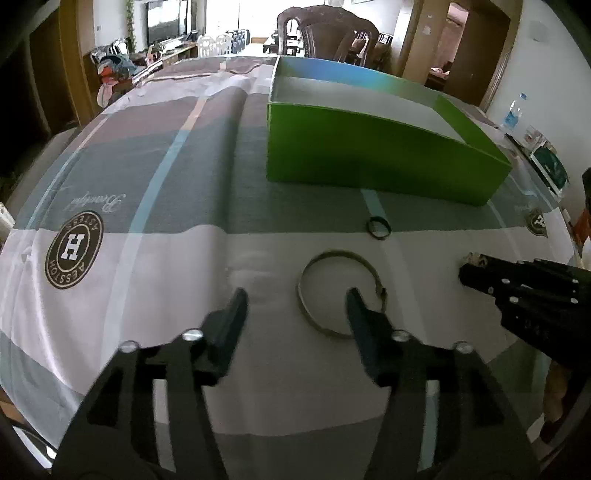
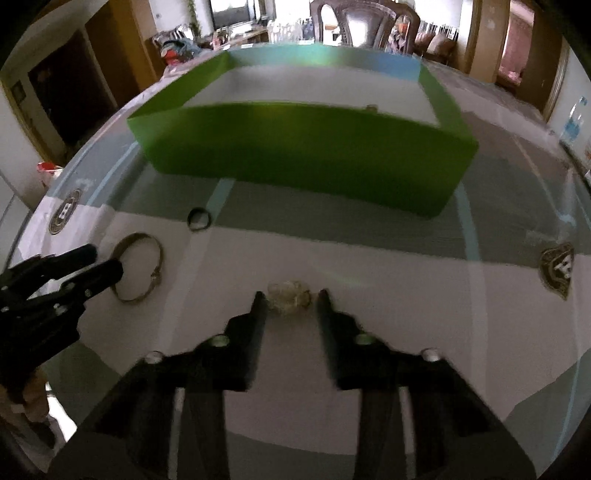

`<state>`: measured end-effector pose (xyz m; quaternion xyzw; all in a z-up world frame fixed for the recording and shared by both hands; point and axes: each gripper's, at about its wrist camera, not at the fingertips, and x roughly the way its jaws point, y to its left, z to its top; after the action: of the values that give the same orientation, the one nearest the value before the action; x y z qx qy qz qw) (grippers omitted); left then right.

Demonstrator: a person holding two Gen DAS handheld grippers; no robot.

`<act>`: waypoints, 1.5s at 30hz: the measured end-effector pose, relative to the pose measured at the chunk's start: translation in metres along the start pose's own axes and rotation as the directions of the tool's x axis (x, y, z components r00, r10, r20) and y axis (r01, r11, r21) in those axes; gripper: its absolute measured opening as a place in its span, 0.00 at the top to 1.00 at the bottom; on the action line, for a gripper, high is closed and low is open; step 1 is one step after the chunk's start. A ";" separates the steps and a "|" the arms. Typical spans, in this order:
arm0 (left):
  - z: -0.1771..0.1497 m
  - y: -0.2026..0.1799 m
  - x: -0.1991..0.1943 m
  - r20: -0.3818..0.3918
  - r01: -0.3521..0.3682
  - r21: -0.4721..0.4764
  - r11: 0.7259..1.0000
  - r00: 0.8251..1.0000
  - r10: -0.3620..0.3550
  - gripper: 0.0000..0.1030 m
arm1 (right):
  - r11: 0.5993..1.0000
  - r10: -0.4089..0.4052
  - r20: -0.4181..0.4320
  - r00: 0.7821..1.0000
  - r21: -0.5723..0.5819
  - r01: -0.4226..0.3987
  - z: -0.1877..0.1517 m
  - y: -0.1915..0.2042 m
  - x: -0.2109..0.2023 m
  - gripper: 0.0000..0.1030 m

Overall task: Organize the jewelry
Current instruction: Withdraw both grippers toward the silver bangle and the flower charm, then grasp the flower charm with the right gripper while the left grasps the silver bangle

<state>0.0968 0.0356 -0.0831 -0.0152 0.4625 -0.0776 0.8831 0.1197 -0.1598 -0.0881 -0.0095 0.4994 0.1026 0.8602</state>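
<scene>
A thin metal bangle (image 1: pixel 341 293) lies on the tablecloth; it also shows in the right wrist view (image 2: pixel 142 271). My left gripper (image 1: pixel 297 295) is open, its right finger inside the bangle's ring, its left finger outside it. A small dark ring (image 1: pixel 378 228) lies further on, before the green box (image 1: pixel 369 158); the ring (image 2: pixel 198 219) and box (image 2: pixel 295 155) also show in the right wrist view. My right gripper (image 2: pixel 290 295) is open around a small pale beaded piece (image 2: pixel 289 297) on the cloth, fingers on either side.
The table is covered by a grey, white and blue cloth (image 1: pixel 147 206) with round logos. A small object (image 2: pixel 370 108) shows inside the box's far part. A water bottle (image 1: pixel 514 112) and packets stand at the far right edge. A chair (image 1: pixel 328 33) stands behind the table.
</scene>
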 end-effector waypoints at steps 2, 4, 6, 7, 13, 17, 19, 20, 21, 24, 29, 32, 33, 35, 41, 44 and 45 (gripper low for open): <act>0.000 -0.005 0.000 0.009 0.000 0.015 1.000 1.000 0.000 0.29 | 1.000 0.013 -0.003 1.000 0.016 -0.013 -0.001 -0.005 0.000 0.79; -0.002 -0.011 -0.001 0.019 0.005 0.038 0.999 1.000 -0.005 0.28 | 1.000 0.007 -0.003 1.000 0.027 -0.006 -0.002 -0.009 -0.001 0.79; -0.004 -0.022 -0.001 0.034 -0.008 0.077 0.997 0.999 0.006 0.28 | 0.999 0.007 -0.004 1.000 0.035 -0.007 -0.003 -0.012 -0.001 0.79; -0.004 -0.029 0.000 0.042 -0.027 0.102 0.994 0.999 0.023 0.28 | 0.999 0.004 -0.005 1.000 0.043 -0.004 -0.004 -0.013 -0.001 0.79; -0.004 -0.045 0.006 0.063 -0.087 0.167 0.982 0.995 0.077 0.28 | 0.999 -0.012 0.017 1.000 0.042 0.011 -0.004 -0.014 -0.008 0.69; -0.002 -0.046 0.011 0.054 -0.087 0.158 0.984 0.995 0.079 0.28 | 1.000 -0.023 0.027 0.999 0.013 0.023 -0.002 -0.007 -0.009 0.61; -0.001 -0.047 0.013 0.049 -0.093 0.155 0.984 0.995 0.086 0.28 | 0.999 -0.034 0.023 0.999 0.004 0.034 -0.001 -0.004 -0.007 0.61; -0.001 -0.047 0.014 0.046 -0.093 0.153 0.984 0.995 0.087 0.28 | 0.999 -0.040 0.022 0.999 0.000 0.040 -0.001 -0.003 -0.005 0.61; 0.000 -0.047 0.015 0.042 -0.091 0.150 0.984 0.995 0.086 0.29 | 0.999 -0.045 0.020 0.999 -0.004 0.045 0.000 -0.002 -0.004 0.61; 0.001 -0.046 0.017 0.039 -0.083 0.139 0.987 0.996 0.078 0.29 | 0.999 -0.048 0.011 0.999 -0.010 0.048 -0.001 0.000 0.002 0.62; 0.001 -0.042 0.018 0.035 -0.053 0.121 0.991 0.998 0.049 0.36 | 0.999 -0.048 0.017 0.999 -0.004 0.048 -0.002 -0.002 0.001 0.80; 0.001 -0.041 0.019 0.034 -0.041 0.116 0.992 0.999 0.037 0.41 | 0.999 -0.043 0.022 0.999 -0.001 0.043 -0.003 -0.004 0.001 0.81; 0.001 -0.041 0.018 0.035 -0.041 0.116 0.992 0.999 0.037 0.41 | 0.999 -0.042 0.022 0.999 0.001 0.042 -0.003 -0.005 0.000 0.81; 0.001 -0.040 0.018 0.037 -0.043 0.117 0.992 0.999 0.039 0.41 | 0.999 -0.041 0.023 0.999 0.008 0.041 -0.005 -0.005 0.000 0.81; -0.002 -0.041 0.011 0.052 -0.062 0.116 0.991 0.997 0.056 0.41 | 0.998 -0.055 0.049 0.997 0.024 0.054 -0.003 -0.009 -0.010 0.81; -0.001 -0.041 0.008 0.059 -0.064 0.115 0.991 0.997 0.058 0.41 | 0.997 -0.071 0.063 0.996 0.035 0.069 -0.002 -0.013 -0.013 0.81; -0.001 -0.041 0.007 0.061 -0.065 0.116 0.991 0.996 0.058 0.41 | 0.997 -0.073 0.065 0.995 0.040 0.071 -0.002 -0.015 -0.014 0.81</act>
<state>0.0945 -0.0054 -0.0853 0.0489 0.4318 -0.0771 0.8973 0.1139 -0.1769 -0.0781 -0.0079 0.4717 0.0623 0.8795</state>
